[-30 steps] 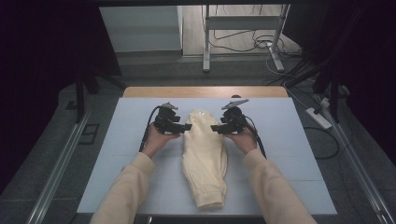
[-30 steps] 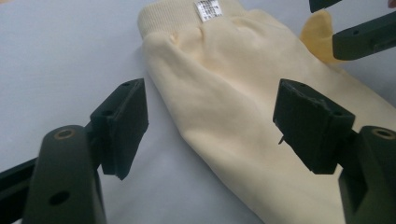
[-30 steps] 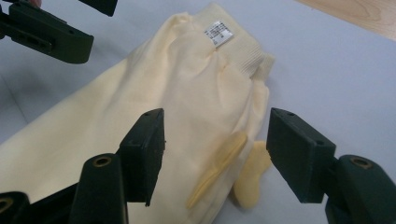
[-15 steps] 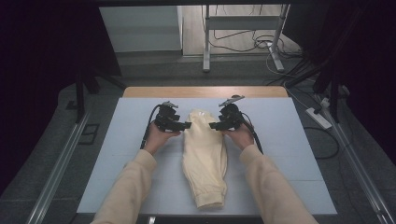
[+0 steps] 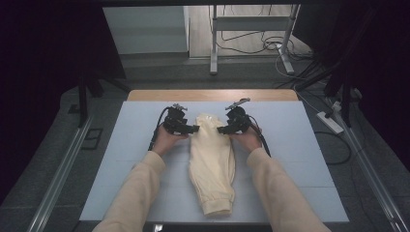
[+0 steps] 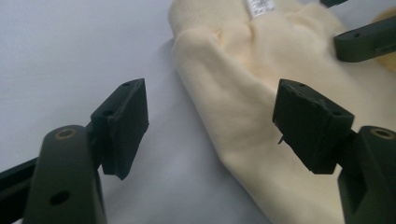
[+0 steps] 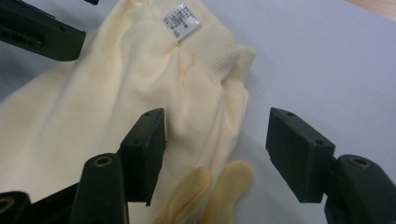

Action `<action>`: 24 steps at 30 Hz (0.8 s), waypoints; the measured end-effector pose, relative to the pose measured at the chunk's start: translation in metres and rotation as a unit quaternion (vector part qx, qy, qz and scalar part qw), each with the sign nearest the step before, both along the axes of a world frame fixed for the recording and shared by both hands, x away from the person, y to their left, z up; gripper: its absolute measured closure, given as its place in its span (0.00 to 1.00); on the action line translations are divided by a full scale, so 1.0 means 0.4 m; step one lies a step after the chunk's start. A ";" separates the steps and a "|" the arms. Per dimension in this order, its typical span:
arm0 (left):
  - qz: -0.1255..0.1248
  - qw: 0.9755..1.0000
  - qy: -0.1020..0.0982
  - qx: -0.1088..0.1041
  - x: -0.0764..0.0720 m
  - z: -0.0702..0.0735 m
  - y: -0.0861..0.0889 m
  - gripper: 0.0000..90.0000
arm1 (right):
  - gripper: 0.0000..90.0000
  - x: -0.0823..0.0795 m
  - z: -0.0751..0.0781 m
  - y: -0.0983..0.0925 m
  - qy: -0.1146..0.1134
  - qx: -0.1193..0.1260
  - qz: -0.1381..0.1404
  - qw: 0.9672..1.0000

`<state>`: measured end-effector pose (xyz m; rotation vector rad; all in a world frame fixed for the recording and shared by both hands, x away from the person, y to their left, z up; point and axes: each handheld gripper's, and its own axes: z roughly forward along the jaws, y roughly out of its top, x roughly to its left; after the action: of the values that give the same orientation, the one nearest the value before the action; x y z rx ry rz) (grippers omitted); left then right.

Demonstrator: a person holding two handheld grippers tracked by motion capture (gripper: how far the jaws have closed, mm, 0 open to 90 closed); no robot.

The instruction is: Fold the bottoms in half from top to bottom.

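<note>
Cream knitted garment (image 5: 212,162), folded long down the frame's middle on the pale blue worktop (image 5: 300,145), is flanked at its upper end by left gripper (image 5: 186,128) and right gripper (image 5: 227,129), jaws spread, unpinched; next, likely closing on both edges.

Right gripper (image 7: 215,154) open over cream garment (image 7: 93,107), its side edge between black jaws; white label (image 7: 181,22) on ribbed band beyond fingertips; other gripper (image 7: 42,32) far left, white tabletop (image 7: 322,60) beneath right jaw

Cream folded garment (image 5: 212,162), lengthwise on white table top, ribbed collar far end
</note>
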<state>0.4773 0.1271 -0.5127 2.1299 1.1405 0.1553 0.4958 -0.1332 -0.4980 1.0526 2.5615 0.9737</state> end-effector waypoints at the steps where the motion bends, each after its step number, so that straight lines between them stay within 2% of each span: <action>1: -0.002 1.000 0.002 0.001 0.002 -0.004 -0.001 0.30 | 0.42 0.001 -0.002 0.000 0.002 -0.001 -0.001 1.000; 4: -0.004 1.000 0.008 -0.006 0.007 -0.015 -0.006 0.31 | 0.43 0.005 -0.011 -0.001 0.006 -0.006 -0.003 1.000; 8: -0.014 1.000 0.023 -0.002 0.013 -0.032 -0.012 0.34 | 0.44 0.016 -0.035 -0.004 0.023 -0.018 -0.008 1.000; 10: -0.018 0.999 0.029 -0.004 0.014 -0.039 -0.015 0.37 | 0.44 0.020 -0.044 -0.006 0.032 -0.010 -0.009 0.999; 12: -0.023 0.999 0.029 -0.006 0.014 -0.042 -0.017 0.41 | 0.46 0.021 -0.046 -0.006 0.030 -0.006 -0.009 0.999; 16: -0.034 0.999 0.035 -0.018 0.011 -0.044 -0.025 0.55 | 0.58 0.018 -0.046 -0.002 0.030 -0.001 0.004 1.000; 17: -0.037 0.999 0.034 -0.016 0.009 -0.044 -0.028 0.58 | 0.62 0.018 -0.046 -0.002 0.034 0.003 0.008 0.999; 20: -0.050 0.997 0.044 -0.027 0.005 -0.046 -0.032 0.77 | 0.79 0.017 -0.047 -0.004 0.053 0.021 0.016 0.998; 22: -0.053 0.997 0.041 -0.027 0.001 -0.045 -0.034 0.84 | 0.83 0.013 -0.046 -0.003 0.056 0.022 0.019 0.998; 24: -0.057 0.997 0.036 -0.023 -0.003 -0.042 -0.035 0.88 | 0.86 0.009 -0.042 -0.002 0.052 0.015 0.024 0.998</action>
<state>0.4762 0.1132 -0.5294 2.1674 1.0494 0.0007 0.4994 -0.1338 -0.5150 1.0821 2.6749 0.9980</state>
